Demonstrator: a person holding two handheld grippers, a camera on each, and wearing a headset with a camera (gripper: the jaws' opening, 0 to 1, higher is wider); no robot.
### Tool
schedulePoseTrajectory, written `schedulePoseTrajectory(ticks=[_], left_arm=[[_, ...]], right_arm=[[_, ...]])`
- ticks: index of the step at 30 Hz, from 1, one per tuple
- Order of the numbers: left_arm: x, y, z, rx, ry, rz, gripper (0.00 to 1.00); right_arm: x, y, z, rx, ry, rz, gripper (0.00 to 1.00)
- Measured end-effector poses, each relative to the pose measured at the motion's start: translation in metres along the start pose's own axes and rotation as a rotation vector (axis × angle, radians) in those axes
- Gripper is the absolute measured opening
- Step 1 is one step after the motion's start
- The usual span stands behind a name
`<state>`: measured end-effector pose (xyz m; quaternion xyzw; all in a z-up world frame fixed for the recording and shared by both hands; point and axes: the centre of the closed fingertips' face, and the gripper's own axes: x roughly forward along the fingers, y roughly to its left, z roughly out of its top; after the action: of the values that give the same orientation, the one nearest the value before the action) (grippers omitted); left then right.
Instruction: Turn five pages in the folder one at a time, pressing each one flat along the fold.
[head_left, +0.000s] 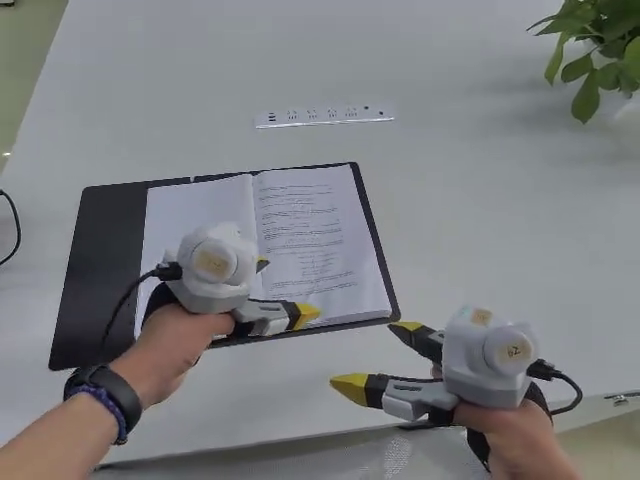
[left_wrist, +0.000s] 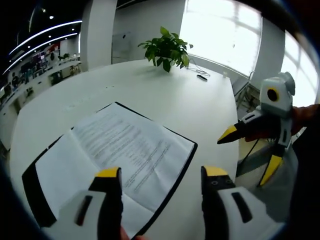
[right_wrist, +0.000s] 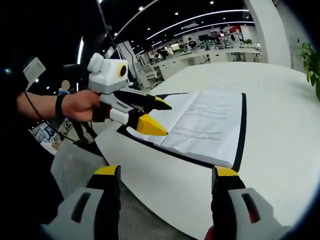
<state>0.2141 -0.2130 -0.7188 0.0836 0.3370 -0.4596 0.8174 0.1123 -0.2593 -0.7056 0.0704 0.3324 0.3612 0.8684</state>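
The folder (head_left: 100, 270) has a black cover and white pages (head_left: 195, 215). The page toward three o'clock carries fine dark lines of print, the other is plain. The tabletop (head_left: 480, 200) is pale grey-white. The left hand-held gripper (head_left: 284, 290) and right hand-held gripper (head_left: 377, 355) are white-grey with black, yellow-tipped jaws. The plant (head_left: 595, 50) at two o'clock is green, and the power strip (head_left: 322, 116) at twelve is white.

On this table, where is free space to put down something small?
Widest bare table: right of the folder, up to the plant. A narrower band lies between the folder and the power strip. Crowded: the near edge, with the left gripper over the folder and the right gripper beside its corner.
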Motion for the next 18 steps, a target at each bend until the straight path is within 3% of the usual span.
schedulePoseTrajectory(ticks=[4,11,18], left_arm=[[0.022,-0.008,0.004,0.034,0.028,-0.002,0.64],[0.057,-0.011,0.007,0.069,0.059,-0.007,0.64],[0.084,-0.006,0.003,0.051,0.090,0.024,0.63]], right_arm=[[-0.001,-0.002,0.000,0.013,0.001,0.008,0.72],[-0.005,-0.007,-0.004,0.008,0.016,0.014,0.72],[-0.010,-0.011,-0.009,0.024,0.024,0.023,0.71]])
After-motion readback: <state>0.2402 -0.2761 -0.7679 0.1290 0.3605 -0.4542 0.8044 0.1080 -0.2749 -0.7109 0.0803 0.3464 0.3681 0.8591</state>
